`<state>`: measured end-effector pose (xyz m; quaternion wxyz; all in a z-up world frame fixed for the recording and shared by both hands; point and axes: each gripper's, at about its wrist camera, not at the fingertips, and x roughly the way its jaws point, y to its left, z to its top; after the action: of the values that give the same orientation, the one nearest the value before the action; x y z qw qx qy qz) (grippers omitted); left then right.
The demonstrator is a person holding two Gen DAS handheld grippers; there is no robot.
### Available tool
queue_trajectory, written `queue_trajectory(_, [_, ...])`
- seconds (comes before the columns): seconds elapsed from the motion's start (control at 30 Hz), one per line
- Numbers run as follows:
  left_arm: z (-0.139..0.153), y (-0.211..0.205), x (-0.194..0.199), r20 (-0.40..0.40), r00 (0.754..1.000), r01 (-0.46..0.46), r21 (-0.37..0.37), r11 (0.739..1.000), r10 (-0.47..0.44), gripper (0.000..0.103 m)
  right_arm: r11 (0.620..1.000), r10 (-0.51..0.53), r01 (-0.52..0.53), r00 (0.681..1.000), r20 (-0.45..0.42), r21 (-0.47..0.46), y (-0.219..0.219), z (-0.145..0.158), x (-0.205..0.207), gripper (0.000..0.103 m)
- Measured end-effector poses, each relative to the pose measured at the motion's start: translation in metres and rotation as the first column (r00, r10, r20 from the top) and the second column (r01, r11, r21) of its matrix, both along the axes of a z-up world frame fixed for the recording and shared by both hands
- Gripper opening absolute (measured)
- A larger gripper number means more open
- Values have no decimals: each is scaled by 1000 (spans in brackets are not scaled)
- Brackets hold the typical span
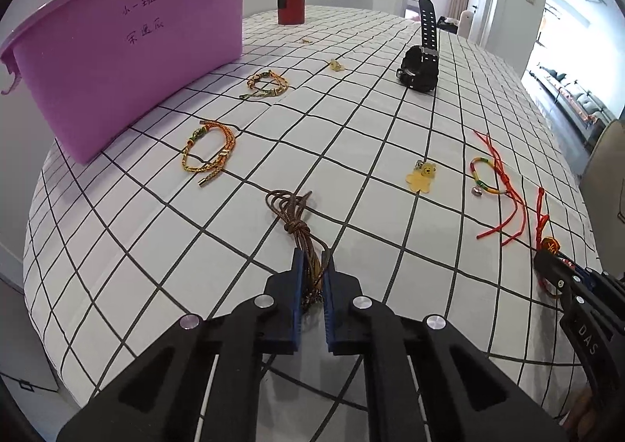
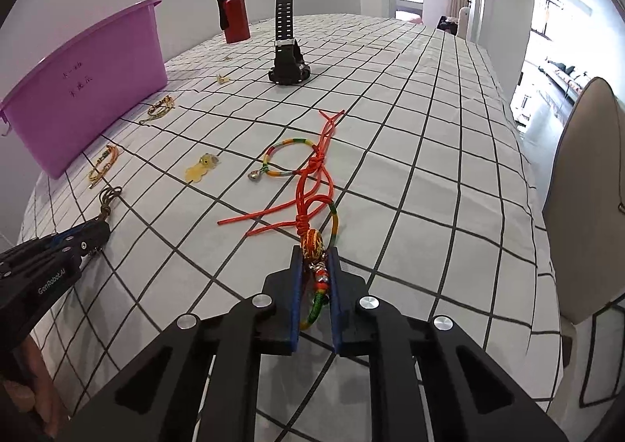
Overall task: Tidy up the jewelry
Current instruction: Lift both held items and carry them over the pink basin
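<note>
Your left tool is clamped on the brown cord necklace, and your right tool is clamped on the red cord charm; both pieces lie on the checked bench. The purple tub stands far left, and I can't see inside it. Two braided bracelets, the bear charm, the beaded bracelet and the black watch remain spread out, so most sorting looks undone.

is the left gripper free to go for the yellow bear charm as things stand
Probably not yet: the left gripper is shut on the brown cord bundle. The path across the checked cloth to the yellow bear charm looks clear.
</note>
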<state>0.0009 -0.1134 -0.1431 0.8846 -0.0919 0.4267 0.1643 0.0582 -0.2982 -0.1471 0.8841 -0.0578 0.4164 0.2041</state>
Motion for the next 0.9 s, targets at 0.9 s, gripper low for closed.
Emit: queue_trajectory(0.9, [170,26,-48,63,996,-60,-50,997,63,9,954,262,-261,965,9,147,35,159,-20,12])
